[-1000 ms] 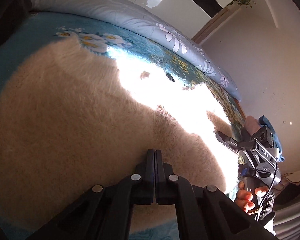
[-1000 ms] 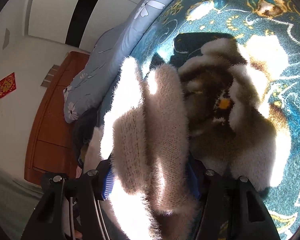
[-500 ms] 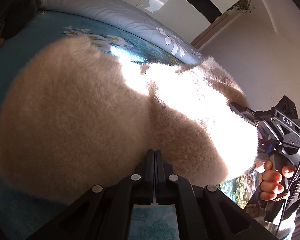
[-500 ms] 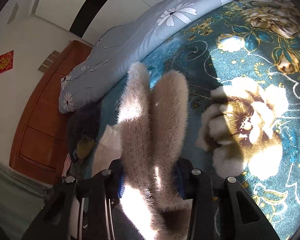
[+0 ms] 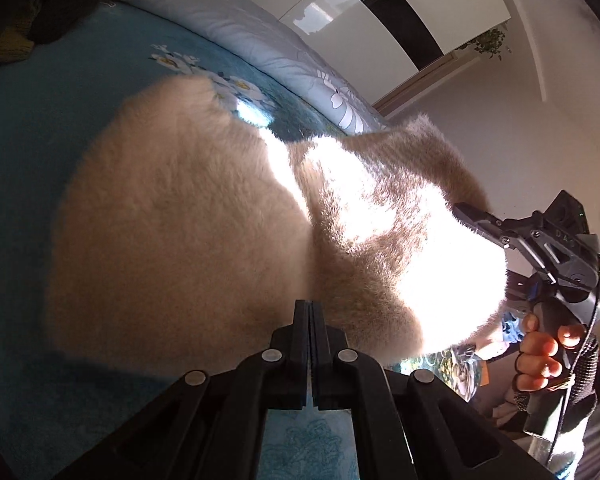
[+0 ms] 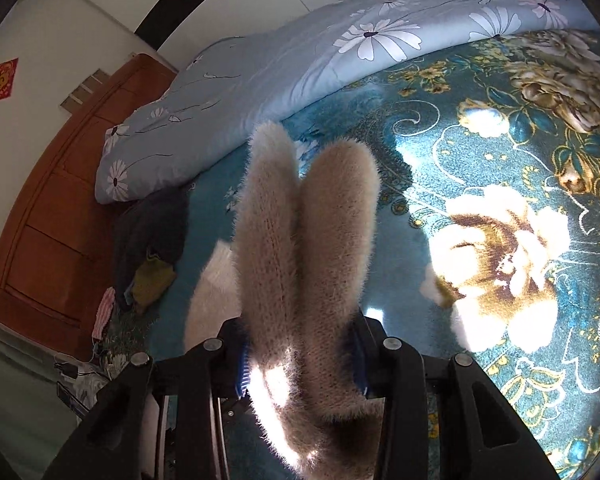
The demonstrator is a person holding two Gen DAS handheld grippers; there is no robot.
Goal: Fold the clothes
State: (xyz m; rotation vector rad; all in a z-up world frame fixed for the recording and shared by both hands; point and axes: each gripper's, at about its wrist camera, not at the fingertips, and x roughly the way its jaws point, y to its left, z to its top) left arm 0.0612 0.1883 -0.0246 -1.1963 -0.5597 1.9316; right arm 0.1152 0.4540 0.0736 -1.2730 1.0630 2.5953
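Observation:
A fuzzy beige sweater [image 5: 204, 240] fills the left wrist view, half in bright sun, raised off the teal floral blanket [image 5: 40, 128]. My left gripper [image 5: 310, 310] is shut, its tips pinching the sweater's near edge. At the far right of that view my right gripper [image 5: 494, 252] grips the sweater's other end, a person's hand [image 5: 540, 356] on its handle. In the right wrist view the right gripper [image 6: 300, 332] is shut on a thick doubled fold of the sweater [image 6: 304, 220], which sticks up in two lobes between the blue pads [image 6: 242, 372].
A light blue duvet with white flowers [image 6: 340, 48] lies along the bed's far side. Dark clothes with a yellow piece [image 6: 148, 240] are piled at the bed's left end, beside a wooden cabinet [image 6: 48, 220]. The teal blanket [image 6: 500, 168] spreads out to the right.
The sweater has risen off the blanket with both grippers. The right gripper climbed and squeezed its fold tighter. The sunlit patch of blanket behind the sweater is now covered.

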